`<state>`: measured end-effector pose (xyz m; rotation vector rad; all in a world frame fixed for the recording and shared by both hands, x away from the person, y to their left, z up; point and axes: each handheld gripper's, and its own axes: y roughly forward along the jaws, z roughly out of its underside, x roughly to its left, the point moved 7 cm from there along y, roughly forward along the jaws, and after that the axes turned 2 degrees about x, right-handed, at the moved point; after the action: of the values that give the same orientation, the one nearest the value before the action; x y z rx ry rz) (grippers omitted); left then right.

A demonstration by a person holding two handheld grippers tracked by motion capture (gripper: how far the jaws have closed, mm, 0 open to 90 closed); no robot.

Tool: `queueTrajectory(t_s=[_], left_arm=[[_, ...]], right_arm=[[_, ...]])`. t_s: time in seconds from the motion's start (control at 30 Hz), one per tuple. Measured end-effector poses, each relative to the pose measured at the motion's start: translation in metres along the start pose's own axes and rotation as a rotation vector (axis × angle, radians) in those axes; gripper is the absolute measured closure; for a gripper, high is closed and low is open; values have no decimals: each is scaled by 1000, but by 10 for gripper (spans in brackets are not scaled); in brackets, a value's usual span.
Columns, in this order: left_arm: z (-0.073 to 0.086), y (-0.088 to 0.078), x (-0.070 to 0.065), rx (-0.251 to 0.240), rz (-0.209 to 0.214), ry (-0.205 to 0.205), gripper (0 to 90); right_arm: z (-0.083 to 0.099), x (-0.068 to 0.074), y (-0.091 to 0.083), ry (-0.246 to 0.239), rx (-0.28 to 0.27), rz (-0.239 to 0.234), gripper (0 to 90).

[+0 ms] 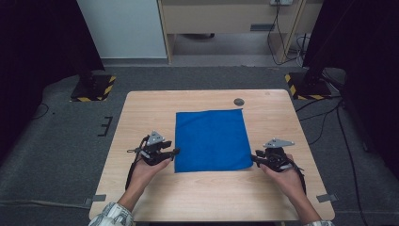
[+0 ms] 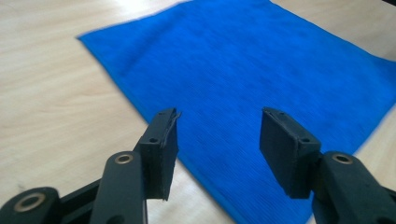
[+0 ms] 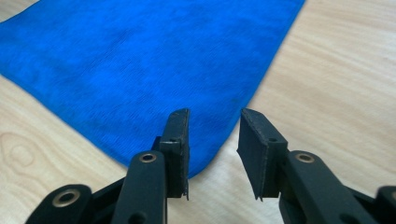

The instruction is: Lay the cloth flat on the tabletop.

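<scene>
- Cloth point(image 1: 212, 140), a blue square, lies flat in the middle of the wooden table point(image 1: 141, 113), its near edge towards the person.
- The left gripper point(image 1: 175, 152) sits just beside the cloth's near left corner; in the left gripper view its jaws stand spread, nothing between them, with the cloth's edge running below.
- The right gripper point(image 1: 254, 157) is at the near right corner. Its jaws are parted by a narrower gap, and the rounded corner lies just beyond the tips, not pinched.
- From where I stand, both hands look set to take the two near corners.
- Risk: the fabric is thin and flat on the wood, so a pad point(image 3: 179, 144) could close on air or slide over the hem without lifting it.
- Risk: tips driven down too steeply could scrape the table and push the corner into a wrinkle.
- Risk: one corner caught and the other missed would drag the cloth askew.
</scene>
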<state>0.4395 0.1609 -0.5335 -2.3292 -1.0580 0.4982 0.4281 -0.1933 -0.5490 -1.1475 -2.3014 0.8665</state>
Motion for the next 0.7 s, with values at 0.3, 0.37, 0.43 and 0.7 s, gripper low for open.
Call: queueTrajectory(t_s=[0.3,0.37,0.43,0.7], left_arm=[[16,-4,-11,12,23,9,415],[20,-4,-13,19,27,10,403],[22,-5,-14,21,33,9,388],[32,-3,-21,50,58,19,359]], right_arm=[[9,12,6,-15,19,-8,538],[11,14,9,-24,27,-6,520],[13,17,11,-31,33,-9,504],[18,21,17,-58,59,-1,550]])
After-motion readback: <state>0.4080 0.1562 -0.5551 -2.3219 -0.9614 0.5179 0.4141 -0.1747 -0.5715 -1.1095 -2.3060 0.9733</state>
